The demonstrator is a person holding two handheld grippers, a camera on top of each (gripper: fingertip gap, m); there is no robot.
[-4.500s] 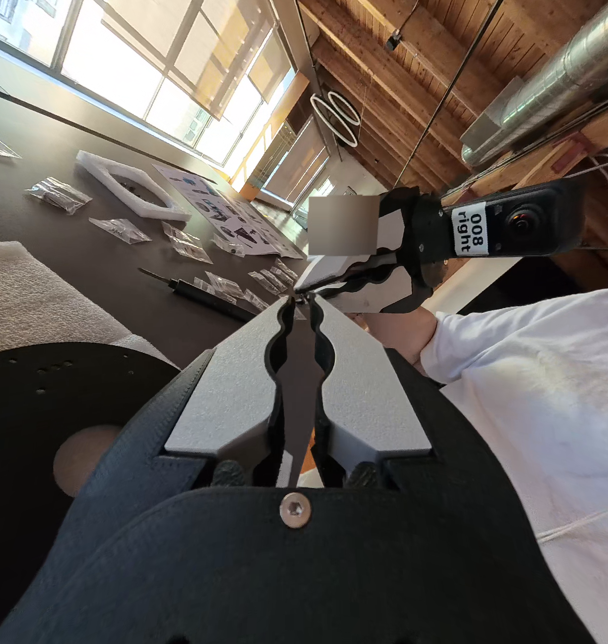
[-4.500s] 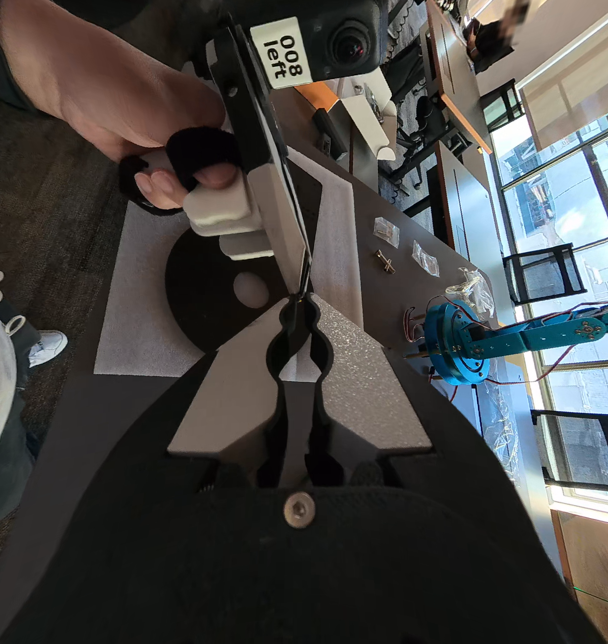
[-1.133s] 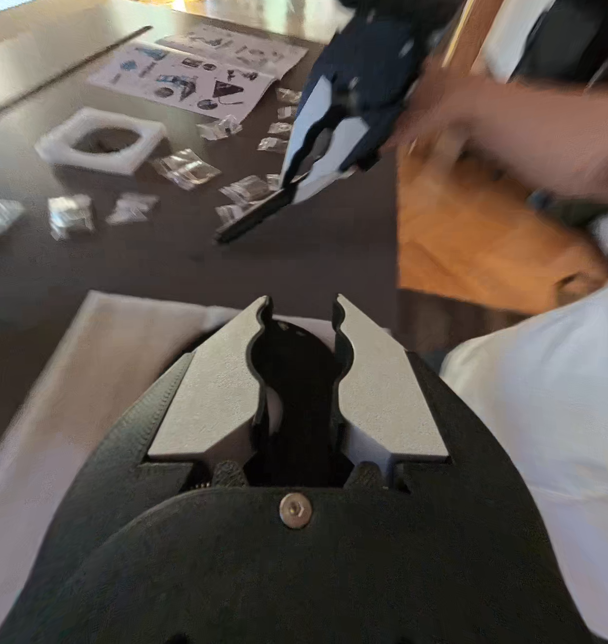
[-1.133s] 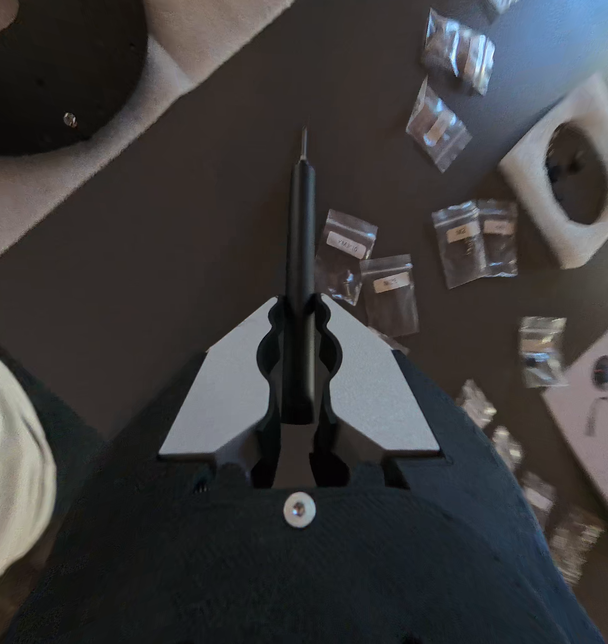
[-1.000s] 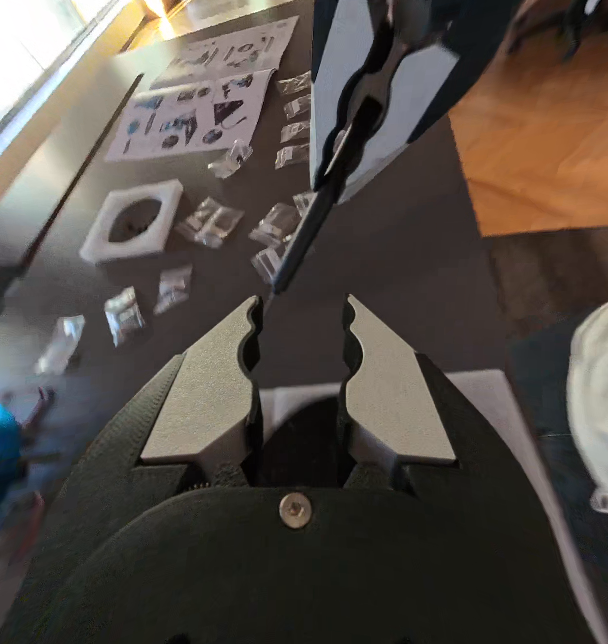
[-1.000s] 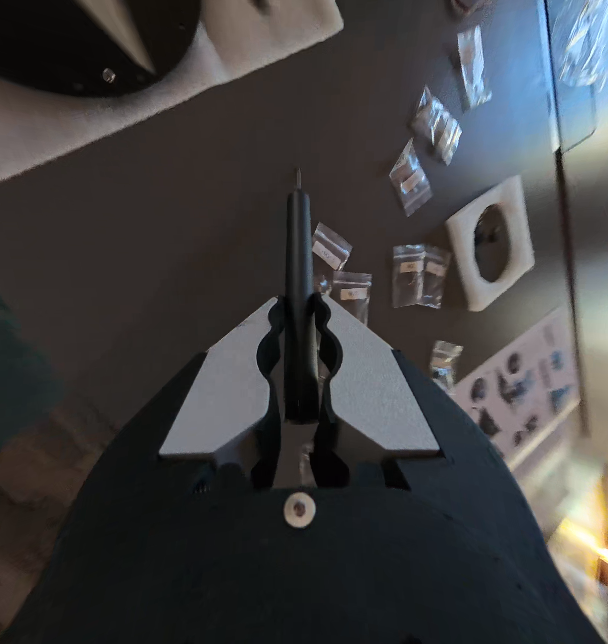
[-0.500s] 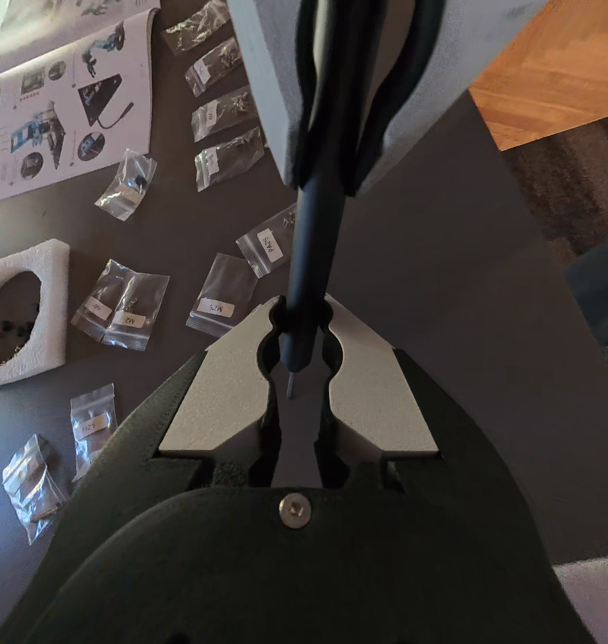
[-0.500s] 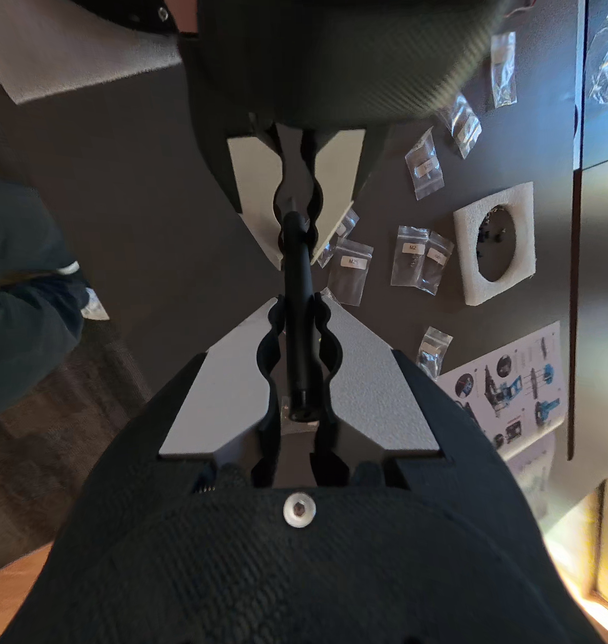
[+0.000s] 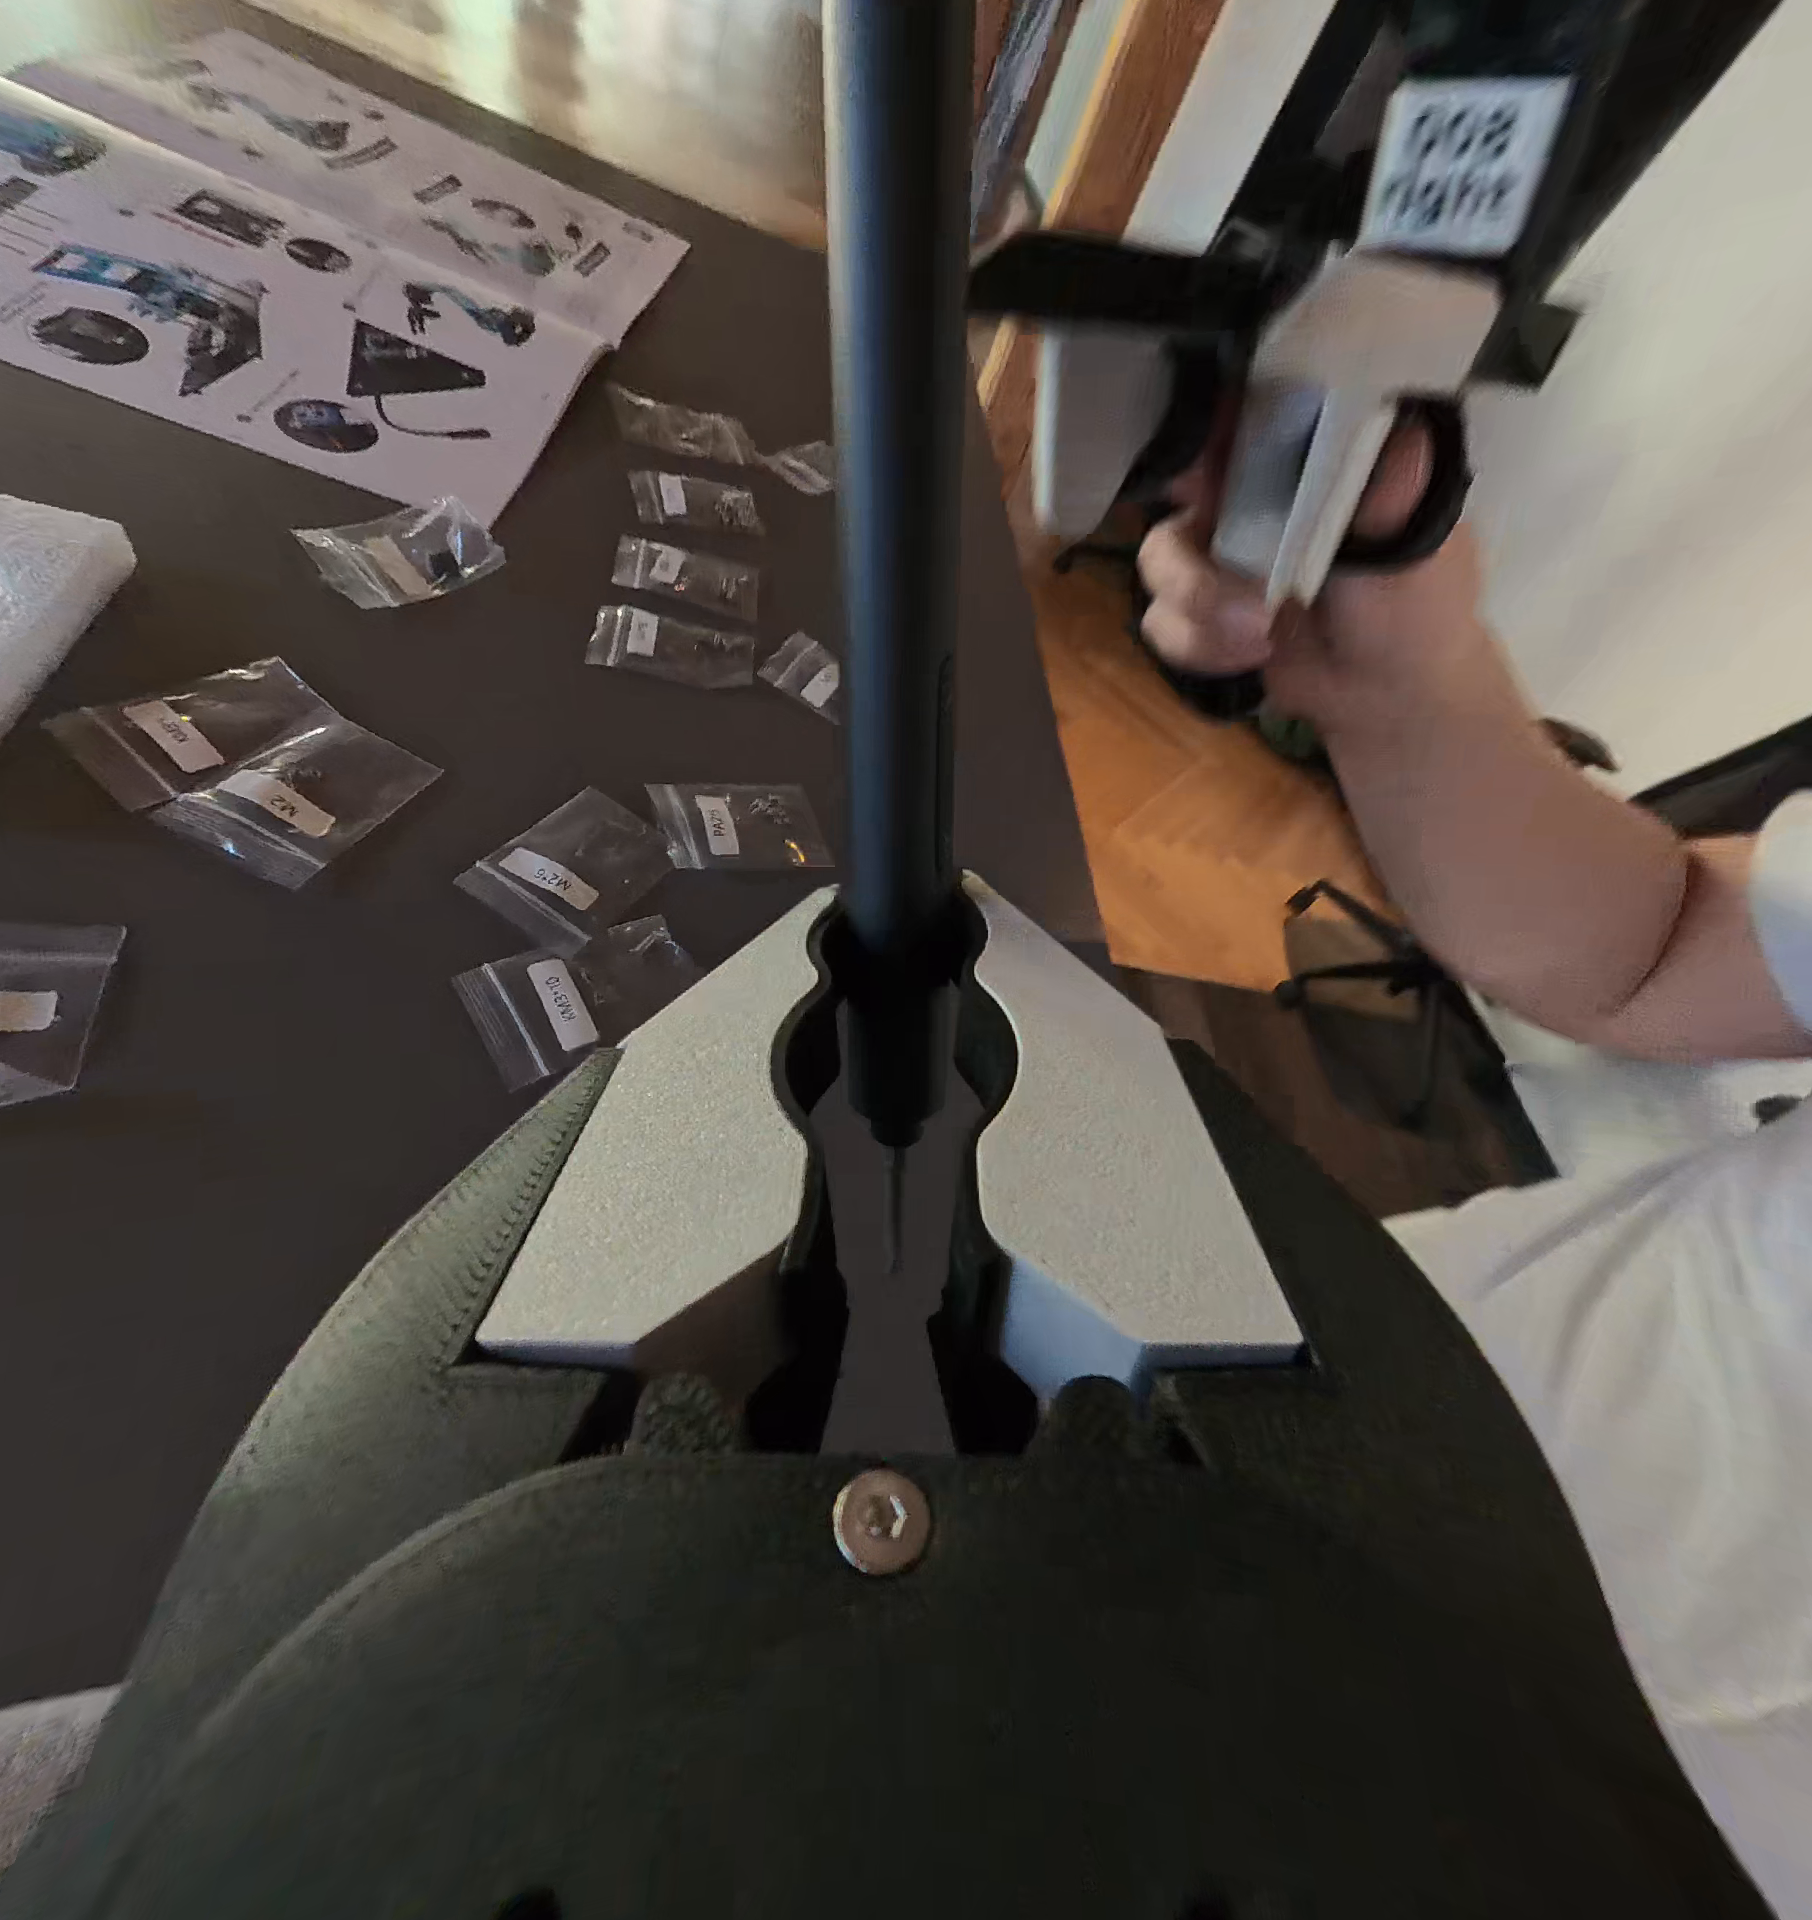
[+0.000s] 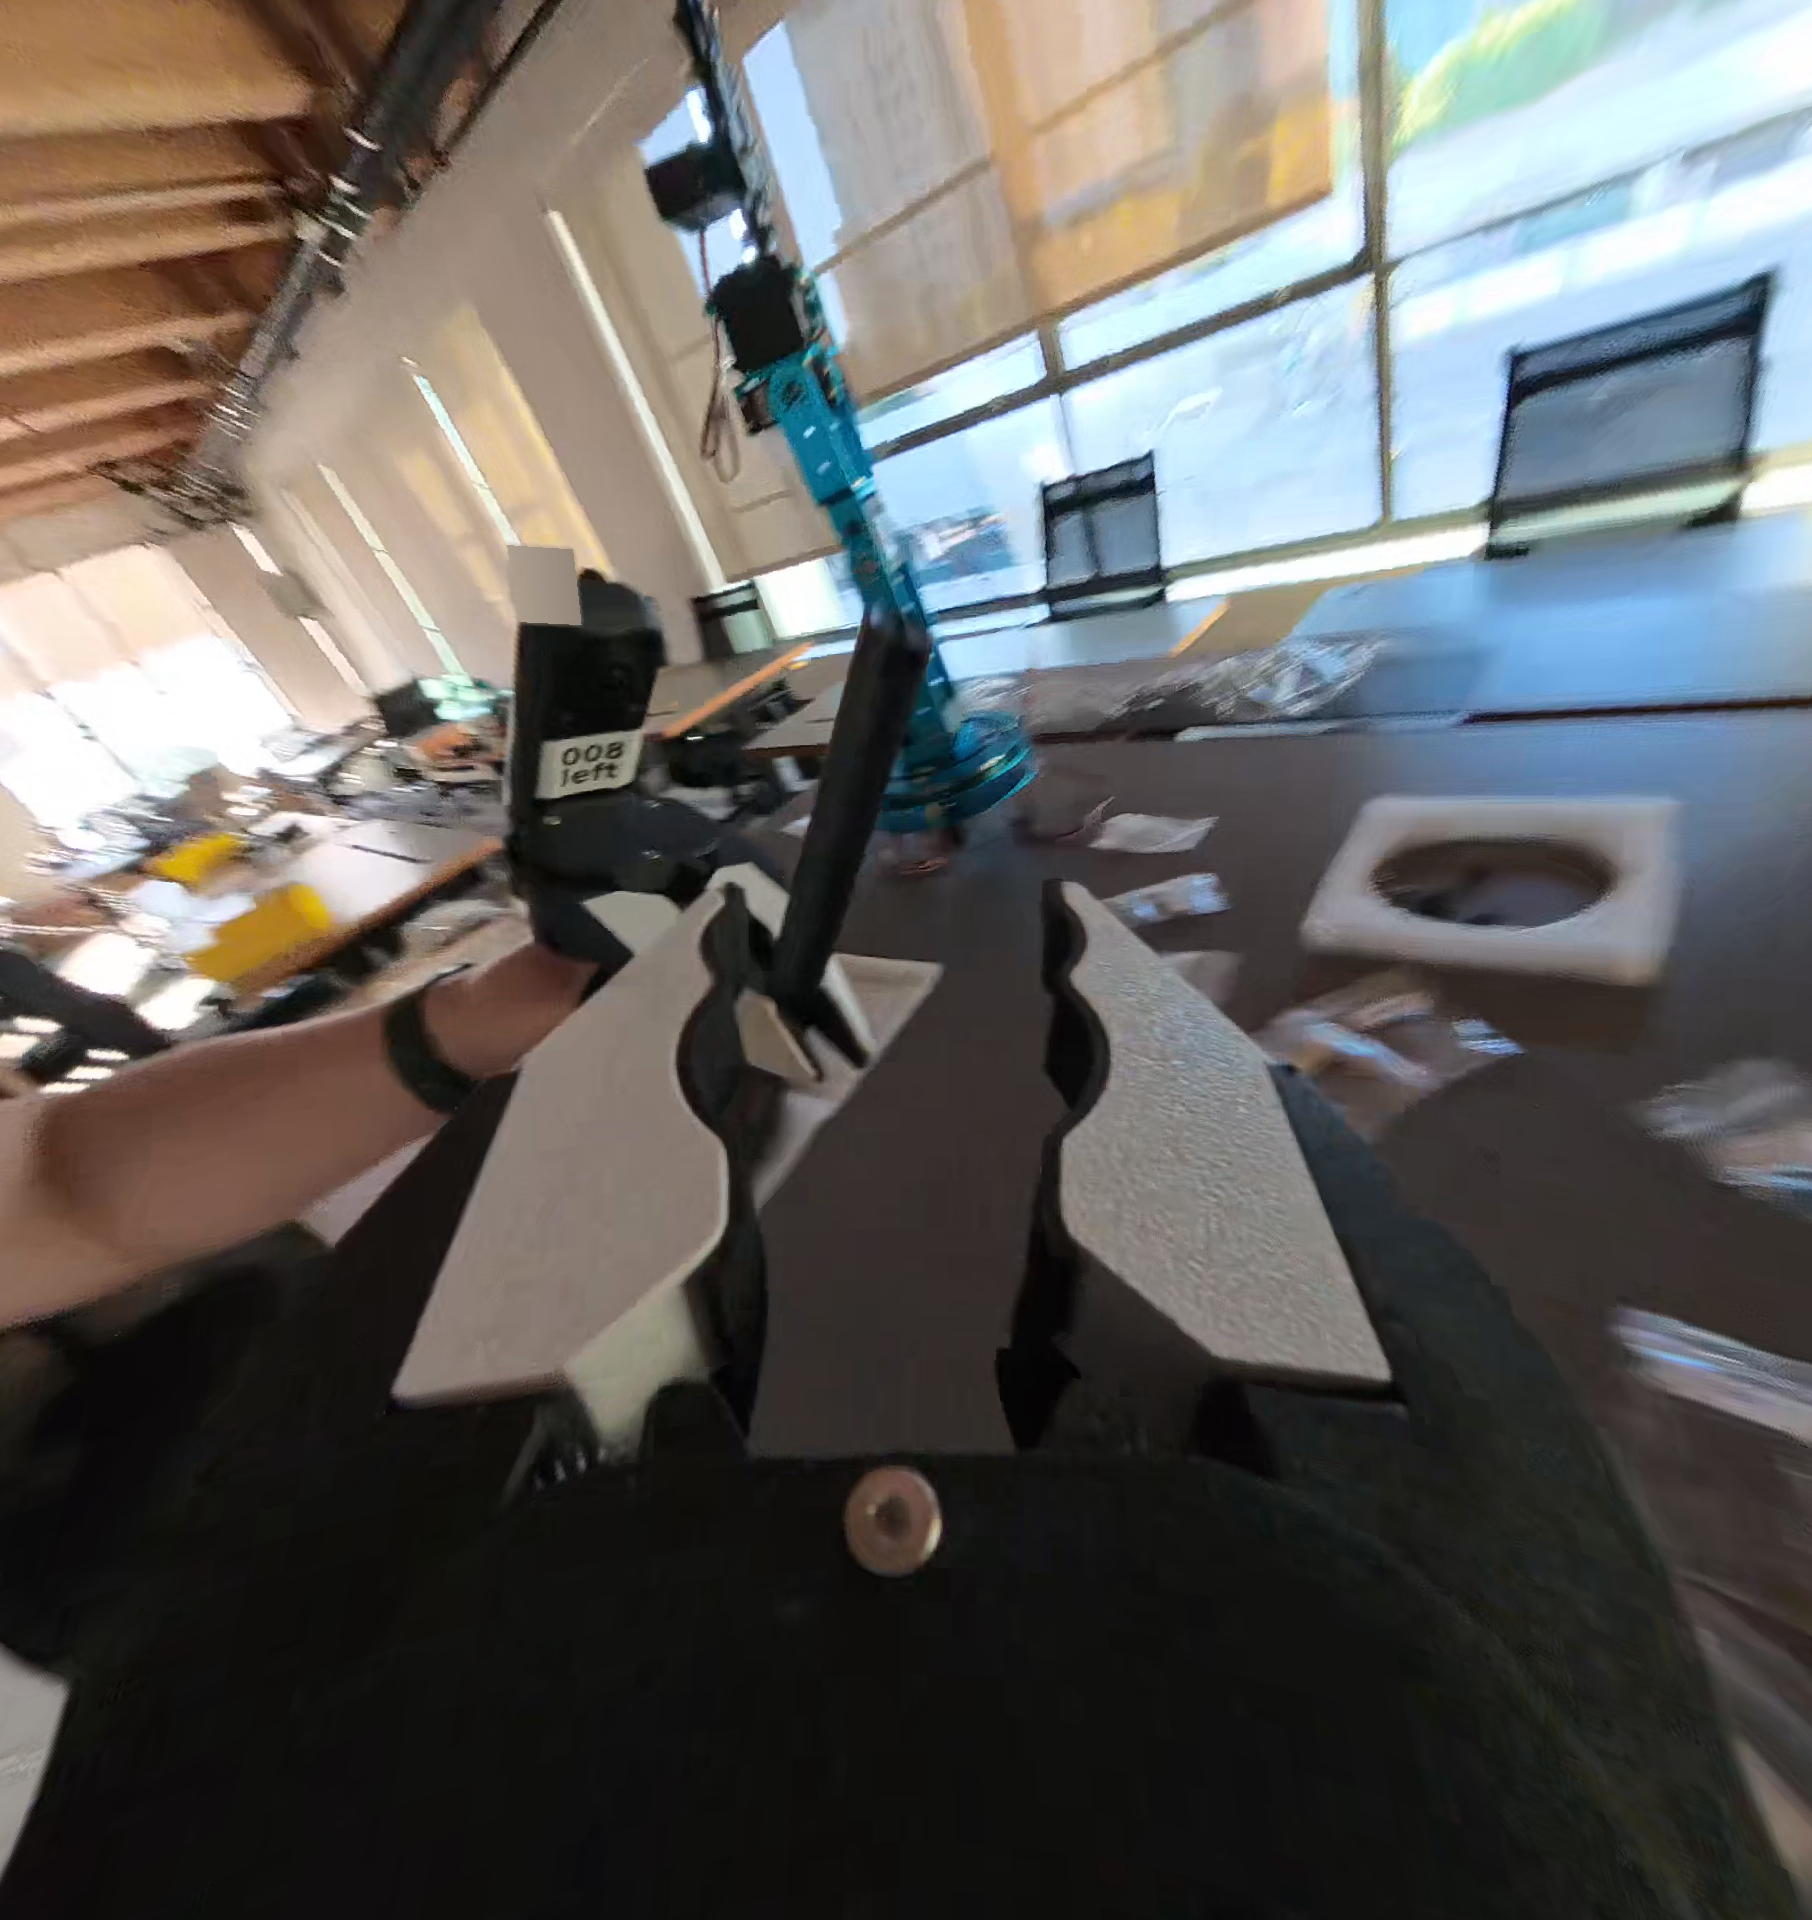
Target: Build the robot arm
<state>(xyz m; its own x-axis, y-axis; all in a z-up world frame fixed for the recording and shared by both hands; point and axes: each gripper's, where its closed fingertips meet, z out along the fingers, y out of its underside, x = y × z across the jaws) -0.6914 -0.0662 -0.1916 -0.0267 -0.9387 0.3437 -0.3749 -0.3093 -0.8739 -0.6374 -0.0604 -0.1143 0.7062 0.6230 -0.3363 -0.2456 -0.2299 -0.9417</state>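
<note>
My left gripper (image 9: 900, 902) is shut on a slim black screwdriver (image 9: 889, 520). Its thin metal tip points back between my fingers and its handle sticks out forward and up. My right gripper (image 10: 886, 899) is open and empty. In the left wrist view the right gripper (image 9: 1234, 436) is off to the right, held in a hand over the wooden floor. In the right wrist view the left gripper (image 10: 808, 997) stands just ahead of my left finger, holding the screwdriver (image 10: 845, 821) upright over the dark table (image 10: 1504, 748).
Several small clear bags of screws (image 9: 247, 769) lie on the dark table (image 9: 206, 1143), with a printed instruction sheet (image 9: 258, 270) beyond them. A white foam frame (image 10: 1494, 883) and a blue robot arm (image 10: 881, 623) stand farther back. A white foam sheet corner (image 9: 8, 1756) shows low left. The left gripper's tips are roughly 10 cm from the right gripper's.
The screwdriver passed from my right gripper to my left. My left gripper shut on it, my right gripper opened and pulled away to the right.
</note>
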